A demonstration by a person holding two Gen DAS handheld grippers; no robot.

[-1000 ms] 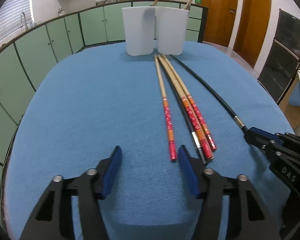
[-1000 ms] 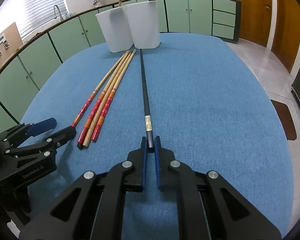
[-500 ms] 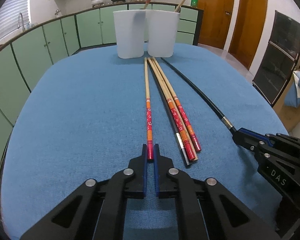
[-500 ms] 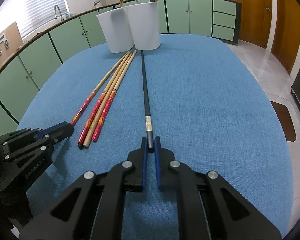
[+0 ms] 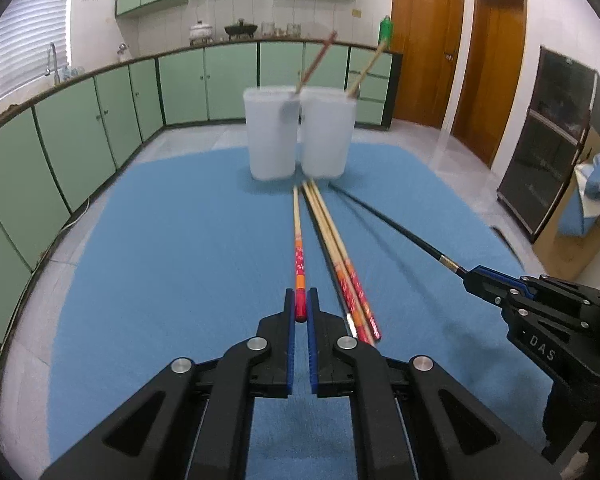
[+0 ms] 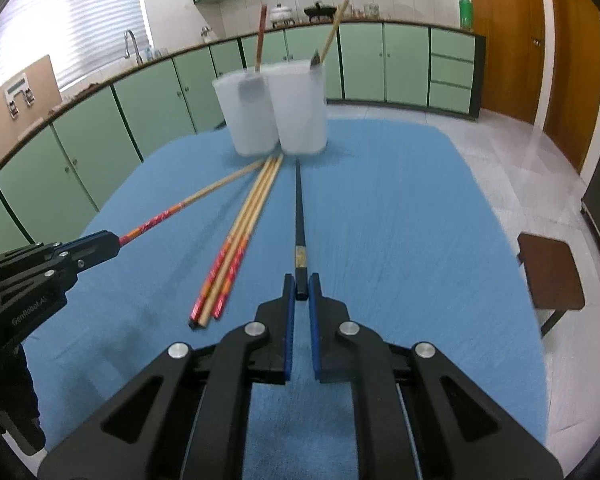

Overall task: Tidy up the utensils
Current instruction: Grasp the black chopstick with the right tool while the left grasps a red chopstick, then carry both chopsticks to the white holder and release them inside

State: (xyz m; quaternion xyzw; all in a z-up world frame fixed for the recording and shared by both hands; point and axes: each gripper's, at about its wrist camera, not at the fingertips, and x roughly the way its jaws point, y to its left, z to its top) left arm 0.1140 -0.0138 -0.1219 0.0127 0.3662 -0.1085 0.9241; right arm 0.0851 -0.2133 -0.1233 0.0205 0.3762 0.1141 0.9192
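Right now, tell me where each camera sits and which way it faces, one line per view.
Left wrist: sits on the left gripper, looking along its fingers over the blue table to two white containers; its jaws pinch a red-tipped chopstick.
Right wrist: sits on the right gripper, facing the same containers; its jaws pinch a black chopstick.
Shared: each view shows the other gripper, the containers and the loose chopsticks.

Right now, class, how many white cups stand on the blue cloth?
2: the left cup and the right cup stand side by side at the cloth's far end, each holding a stick.
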